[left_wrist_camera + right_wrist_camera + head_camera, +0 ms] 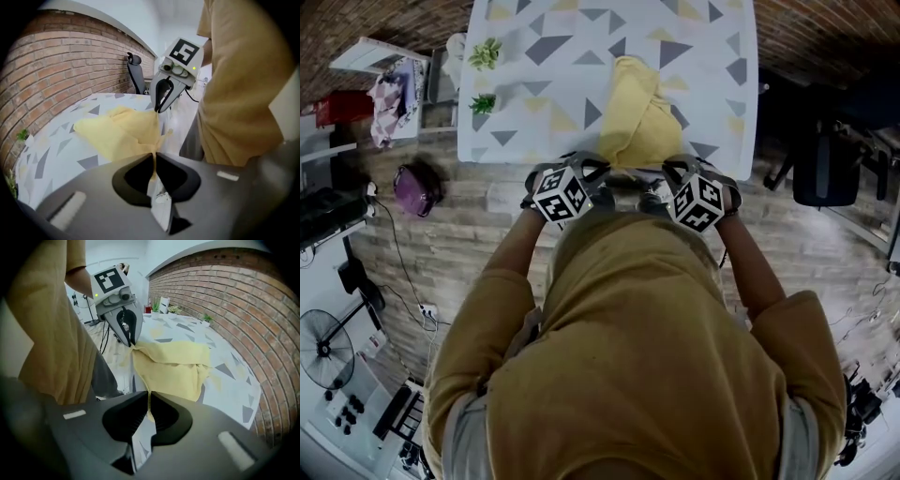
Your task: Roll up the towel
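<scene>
Yellow towel (639, 122) lies bunched at the table's (722, 94) near edge. Left gripper (153, 164) and right gripper (148, 405) each have fingers clamped on a near corner. Judged soft, light and limp; corners suit gripping.

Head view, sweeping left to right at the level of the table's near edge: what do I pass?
purple bag → left gripper → yellow towel → right gripper → black office chair
</scene>
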